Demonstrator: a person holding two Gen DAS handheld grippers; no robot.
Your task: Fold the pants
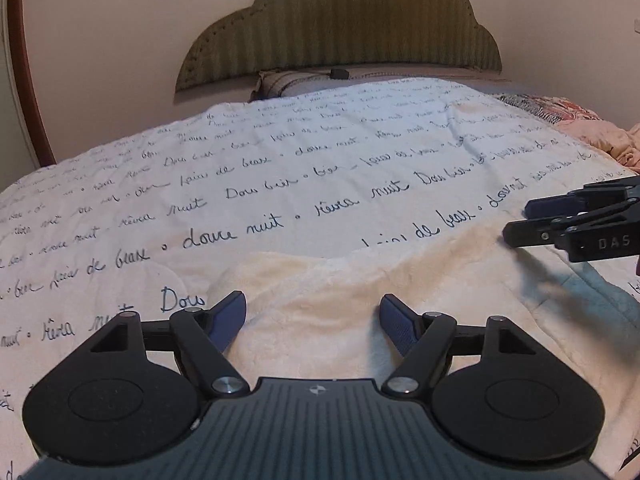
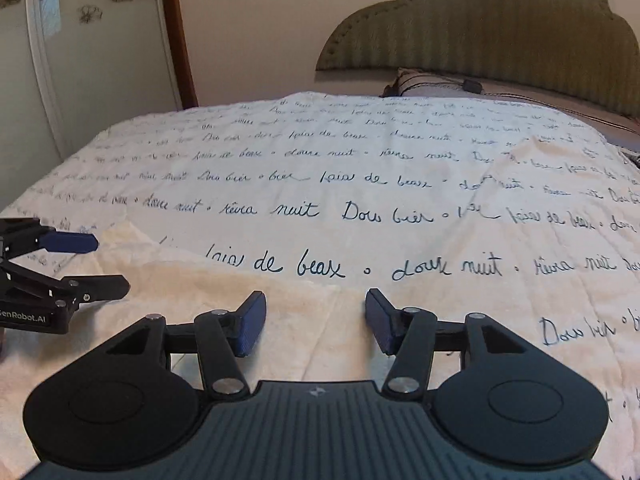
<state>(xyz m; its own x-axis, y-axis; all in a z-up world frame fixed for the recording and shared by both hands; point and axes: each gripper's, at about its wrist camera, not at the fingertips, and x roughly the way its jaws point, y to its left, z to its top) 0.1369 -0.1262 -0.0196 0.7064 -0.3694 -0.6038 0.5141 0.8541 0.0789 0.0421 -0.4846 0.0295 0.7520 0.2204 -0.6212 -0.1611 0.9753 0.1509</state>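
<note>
Cream fleece pants (image 1: 360,292) lie flat on the bed under both grippers, and show in the right wrist view (image 2: 224,292) too. My left gripper (image 1: 313,322) is open just above the cloth, holding nothing. My right gripper (image 2: 316,322) is open over the same cloth, near its far edge. The right gripper (image 1: 520,220) also shows at the right of the left wrist view, open. The left gripper (image 2: 108,264) shows at the left of the right wrist view, open.
A white bedspread with blue handwriting print (image 1: 280,168) covers the bed. A green padded headboard (image 1: 340,28) and a pillow (image 1: 288,80) are at the far end. Patterned pink bedding (image 1: 580,124) lies at the right. A wardrobe door (image 2: 80,60) stands left.
</note>
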